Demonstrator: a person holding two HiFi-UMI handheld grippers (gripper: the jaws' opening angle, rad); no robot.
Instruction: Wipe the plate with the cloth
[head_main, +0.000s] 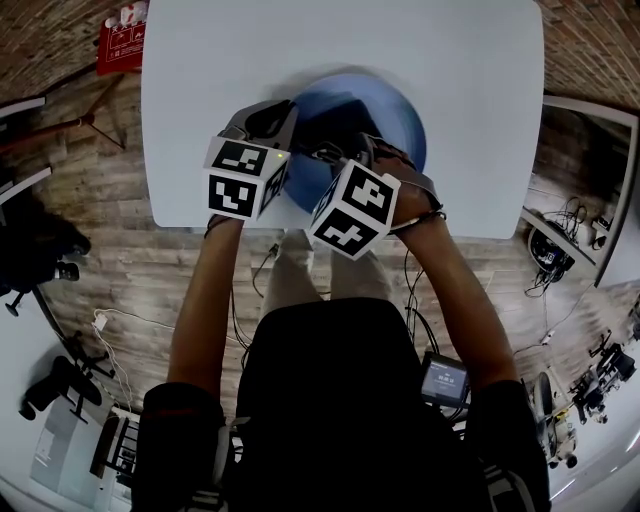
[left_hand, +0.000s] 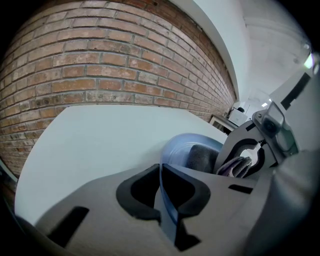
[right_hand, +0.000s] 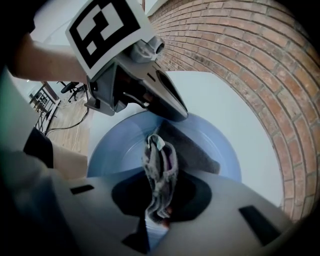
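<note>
A blue plate (head_main: 395, 110) lies near the front edge of the white table (head_main: 200, 90). My left gripper (left_hand: 167, 200) is shut on the plate's rim (left_hand: 172, 150), which runs edge-on between its jaws. My right gripper (right_hand: 157, 200) is shut on a bunched grey cloth (right_hand: 159, 172) and holds it over the plate (right_hand: 115, 150). More of the cloth (right_hand: 192, 147) lies dark across the plate's middle. In the head view both grippers, left (head_main: 262, 135) and right (head_main: 345, 160), sit close together over the plate's near side, and the marker cubes hide their tips.
A brick wall (left_hand: 100, 65) stands behind the table. The person's lap and legs are just below the table's front edge (head_main: 300, 232). A red item (head_main: 120, 40) lies on the floor at the far left. Cables and equipment (head_main: 560, 250) sit to the right.
</note>
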